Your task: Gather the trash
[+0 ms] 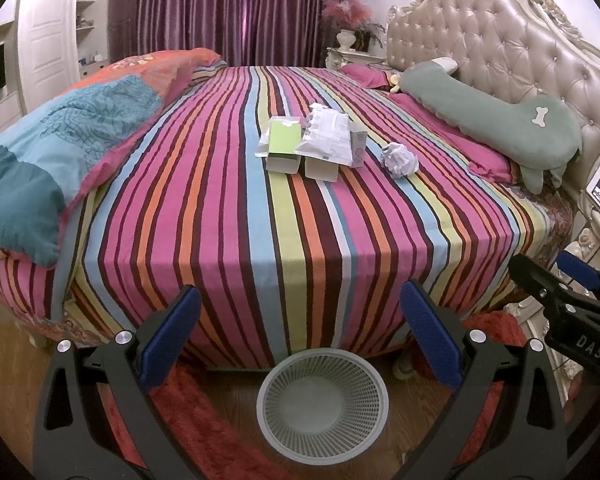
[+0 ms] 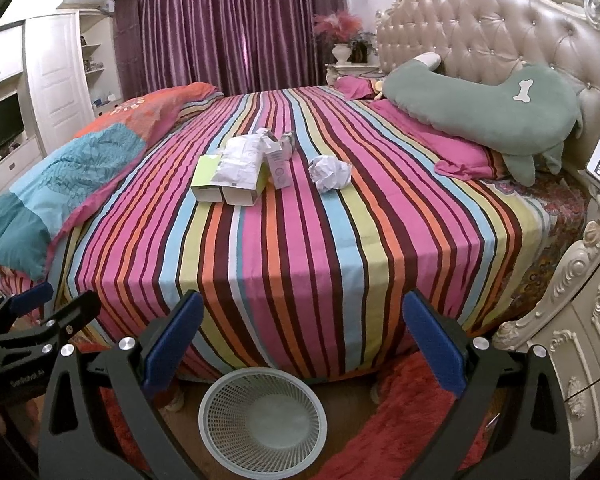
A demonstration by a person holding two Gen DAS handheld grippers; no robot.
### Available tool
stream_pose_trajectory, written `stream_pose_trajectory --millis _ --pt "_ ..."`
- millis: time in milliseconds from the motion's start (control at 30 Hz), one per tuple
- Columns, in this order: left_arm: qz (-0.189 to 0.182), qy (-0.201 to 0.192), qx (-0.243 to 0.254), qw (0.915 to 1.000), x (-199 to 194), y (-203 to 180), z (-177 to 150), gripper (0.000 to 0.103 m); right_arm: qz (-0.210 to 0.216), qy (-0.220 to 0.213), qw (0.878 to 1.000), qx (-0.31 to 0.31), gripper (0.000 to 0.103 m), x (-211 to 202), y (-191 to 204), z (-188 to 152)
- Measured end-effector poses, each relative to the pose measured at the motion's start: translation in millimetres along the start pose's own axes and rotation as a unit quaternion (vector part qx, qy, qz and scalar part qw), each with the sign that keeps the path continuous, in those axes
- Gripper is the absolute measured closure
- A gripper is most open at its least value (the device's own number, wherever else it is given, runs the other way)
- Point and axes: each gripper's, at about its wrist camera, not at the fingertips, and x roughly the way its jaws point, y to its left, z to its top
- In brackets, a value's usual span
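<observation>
Trash [image 1: 320, 138] lies on the bed [image 1: 300, 240]; both hand-held grippers [image 1: 300, 320] [image 2: 302, 320] gape empty.

I see a matt woven cotton sheet [image 1: 300, 216] on the bed, crumpled paper [image 1: 399, 159] on it, and smooth cardboard boxes [image 1: 284, 160] under a crinkled plastic pouch [image 1: 328, 136]. The bin [image 1: 322, 398] is perforated matt plastic on glossy wood floor [image 1: 236, 392]. My tongs [image 1: 300, 340] are matt black plastic, with textured blue pads [image 1: 172, 340] and shiny metal bolts. The headboard [image 1: 500, 40] is glossy tufted leather.
</observation>
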Motion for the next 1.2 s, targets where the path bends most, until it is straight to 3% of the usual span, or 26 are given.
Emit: stream_pose_trajectory --millis 300,800,1200 --pt "0.001 0.007 0.003 1.0000 11 -1 -1 0.006 0.005 -0.009 1.000 -0.006 0.007 4 5 -2" --pt "0.006 0.041 -0.018 0.9990 73 19 15 0.006 -0.004 0.009 1.000 0.001 0.007 51 -7 14" --pt "-0.001 0.051 -0.076 0.9958 130 48 58 0.006 0.005 0.036 0.999 -0.002 0.007 107 -21 36"
